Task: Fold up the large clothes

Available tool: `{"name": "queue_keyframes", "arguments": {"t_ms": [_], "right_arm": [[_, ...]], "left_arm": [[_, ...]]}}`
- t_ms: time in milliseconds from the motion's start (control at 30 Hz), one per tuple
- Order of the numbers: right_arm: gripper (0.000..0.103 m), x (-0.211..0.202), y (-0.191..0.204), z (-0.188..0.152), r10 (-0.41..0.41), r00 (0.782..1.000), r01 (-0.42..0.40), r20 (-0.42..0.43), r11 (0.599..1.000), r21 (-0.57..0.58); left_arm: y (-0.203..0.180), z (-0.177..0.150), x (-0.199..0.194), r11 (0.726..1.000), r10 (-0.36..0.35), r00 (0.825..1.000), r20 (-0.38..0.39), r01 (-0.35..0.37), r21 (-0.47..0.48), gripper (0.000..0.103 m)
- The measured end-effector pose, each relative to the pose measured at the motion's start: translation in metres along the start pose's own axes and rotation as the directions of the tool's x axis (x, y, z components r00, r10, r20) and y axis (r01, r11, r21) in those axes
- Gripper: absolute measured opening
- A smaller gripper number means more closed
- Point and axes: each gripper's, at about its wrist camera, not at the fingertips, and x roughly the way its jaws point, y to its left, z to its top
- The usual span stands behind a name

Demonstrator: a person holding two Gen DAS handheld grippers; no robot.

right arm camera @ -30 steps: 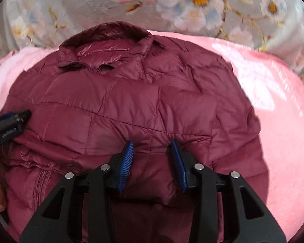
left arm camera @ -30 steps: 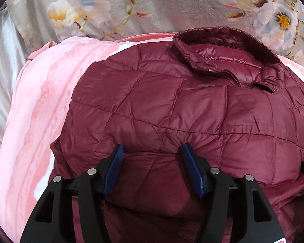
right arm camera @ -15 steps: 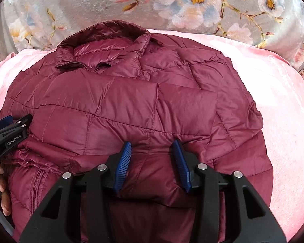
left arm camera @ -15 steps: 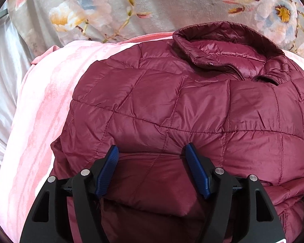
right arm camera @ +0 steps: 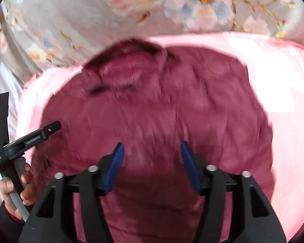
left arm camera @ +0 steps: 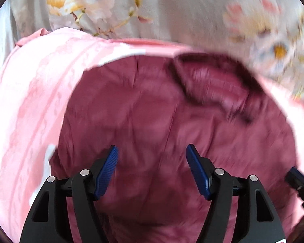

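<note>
The maroon quilted jacket [right arm camera: 156, 111] lies folded on the pink blanket [left arm camera: 30, 105], collar [left arm camera: 214, 81] at the far side toward the floral cover [right arm camera: 71, 20]. The left gripper [left arm camera: 152, 158] hangs over its near edge with jaws wide and nothing pinched between the pads. The right gripper [right arm camera: 151, 154] is opening its jaws – cloth shows below the gap, but the pads look clear of it. This reads as the release after a fold – both views are blurred. Next move likely calls for picking a fresh edge, probably a side, and gripping it cleanly through the slippery padding for another fold
</note>
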Motion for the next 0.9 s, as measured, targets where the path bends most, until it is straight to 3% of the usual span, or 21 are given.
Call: {"name": "queue_keyframes", "arguments": {"t_ms": [100,233,400,533,600,633,667,700,800,900], "right_arm": [[0.064,0.012,-0.013,0.035,0.055,0.998,-0.057,0.03,0.996,0.064],[0.064,0.044,-0.035,0.068,0.129,0.99,-0.138,0.056,0.973,0.185],[0.064,0.091,-0.045,0.082,0.1,0.995,-0.1,0.015,0.968,0.228],[0.065,0.112,-0.03,0.083,0.119,0.992,-0.112,-0.033,0.979,0.172],[0.048,0.113,-0.017,0.083,0.211,0.976,-0.199,-0.058,0.967,0.157],[0.041,0.109,-0.009,0.083,0.238,0.97,-0.228,-0.056,0.963,0.144],[0.019,0.103,0.001,0.086,0.265,0.963,-0.259,-0.039,0.959,0.116],[0.01,0.096,0.006,0.088,0.284,0.959,-0.281,-0.016,0.954,0.101],[0.008,0.071,0.009,0.087,0.295,0.953,-0.299,0.067,0.951,0.076],[0.007,0.084,0.002,0.073,0.144,0.989,-0.145,0.029,0.989,0.038]], "left_arm": [[-0.003,0.035,0.004,0.996,-0.079,0.997,-0.016,0.078,-0.053,0.067],[-0.016,0.066,0.033,0.988,-0.133,0.989,-0.065,0.127,-0.093,0.067],[-0.027,0.078,0.078,0.977,-0.182,0.974,-0.132,0.164,-0.135,0.066],[-0.03,0.078,0.093,0.98,-0.175,0.975,-0.138,0.158,-0.121,0.063],[-0.033,0.076,0.096,0.982,-0.179,0.972,-0.153,0.167,-0.094,0.038],[-0.035,0.075,0.097,0.981,-0.189,0.969,-0.158,0.178,-0.08,0.031],[-0.037,0.075,0.095,0.979,-0.2,0.967,-0.155,0.191,-0.072,0.016],[-0.039,0.075,0.093,0.98,-0.196,0.97,-0.146,0.189,-0.061,0.006],[-0.044,0.075,0.081,0.988,-0.156,0.984,-0.088,0.156,-0.003,0.005],[-0.051,0.068,0.084,0.992,-0.091,0.993,-0.073,0.097,0.077,0.004]]}}
